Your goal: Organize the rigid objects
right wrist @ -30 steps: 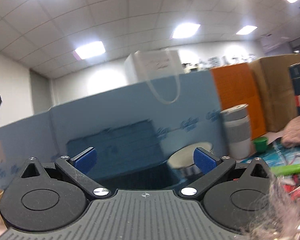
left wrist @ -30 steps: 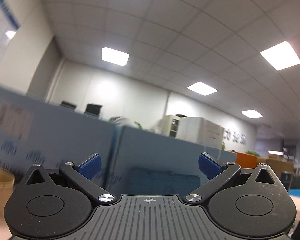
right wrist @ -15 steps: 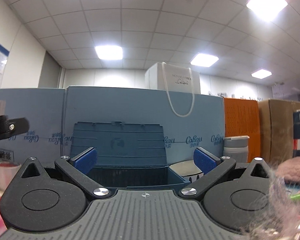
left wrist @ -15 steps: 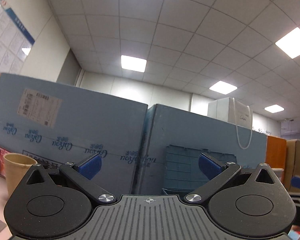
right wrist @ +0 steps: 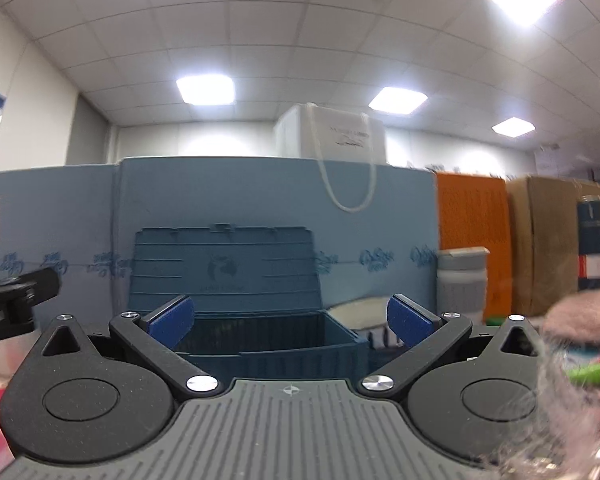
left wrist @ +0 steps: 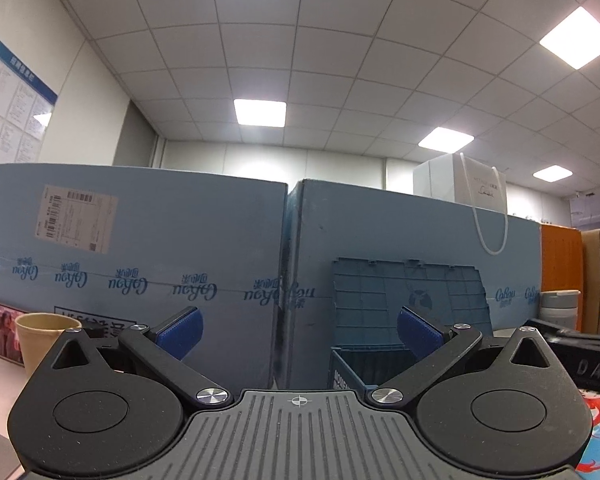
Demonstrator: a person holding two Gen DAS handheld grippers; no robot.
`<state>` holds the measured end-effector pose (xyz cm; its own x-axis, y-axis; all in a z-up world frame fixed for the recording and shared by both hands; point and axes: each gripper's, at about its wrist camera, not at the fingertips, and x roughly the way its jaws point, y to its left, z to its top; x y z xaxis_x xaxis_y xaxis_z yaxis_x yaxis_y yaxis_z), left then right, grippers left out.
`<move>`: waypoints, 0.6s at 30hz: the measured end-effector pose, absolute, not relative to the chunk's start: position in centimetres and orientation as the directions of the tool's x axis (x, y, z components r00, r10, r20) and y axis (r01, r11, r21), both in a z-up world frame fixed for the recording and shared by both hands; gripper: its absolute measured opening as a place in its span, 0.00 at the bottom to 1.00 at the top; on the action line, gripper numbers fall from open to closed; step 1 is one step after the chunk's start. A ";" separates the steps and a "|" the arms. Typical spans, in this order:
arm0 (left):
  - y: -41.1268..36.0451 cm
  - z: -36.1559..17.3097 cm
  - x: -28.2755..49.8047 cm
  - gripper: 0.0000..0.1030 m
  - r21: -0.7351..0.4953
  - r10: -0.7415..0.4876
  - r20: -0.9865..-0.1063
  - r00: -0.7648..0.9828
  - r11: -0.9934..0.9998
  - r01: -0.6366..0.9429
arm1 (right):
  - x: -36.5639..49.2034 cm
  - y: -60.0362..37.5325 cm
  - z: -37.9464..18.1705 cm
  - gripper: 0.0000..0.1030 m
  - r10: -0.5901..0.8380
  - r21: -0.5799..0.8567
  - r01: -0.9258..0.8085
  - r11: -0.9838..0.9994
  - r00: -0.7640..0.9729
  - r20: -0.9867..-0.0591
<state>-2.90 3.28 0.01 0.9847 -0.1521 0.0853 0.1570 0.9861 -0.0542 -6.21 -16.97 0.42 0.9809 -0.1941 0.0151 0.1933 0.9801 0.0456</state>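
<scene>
Only left claw [left wrist: 298,330] view, paper cup [left wrist: 44,340]

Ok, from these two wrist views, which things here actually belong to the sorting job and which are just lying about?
Belongs to the job:
- dark blue storage bin, lid up, open
- left gripper, open, empty
- right gripper, open, empty

Probably just lying about:
- paper cup
- light blue cartons behind
- white paper bag on top
- grey tumbler
- orange box
- pink fuzzy thing
</scene>
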 end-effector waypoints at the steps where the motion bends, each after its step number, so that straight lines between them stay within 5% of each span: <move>1: 3.1 0.0 -2.9 1.00 -0.047 -0.151 0.084 0.985 0.987 0.156 | -6.3 -17.3 0.4 1.00 -0.202 0.067 0.200 0.977 0.979 0.019; 18: 2.2 0.1 -4.2 1.00 0.021 -0.197 0.137 0.971 0.980 0.196 | -6.3 -17.2 0.3 1.00 -0.200 0.068 0.198 0.978 0.980 0.016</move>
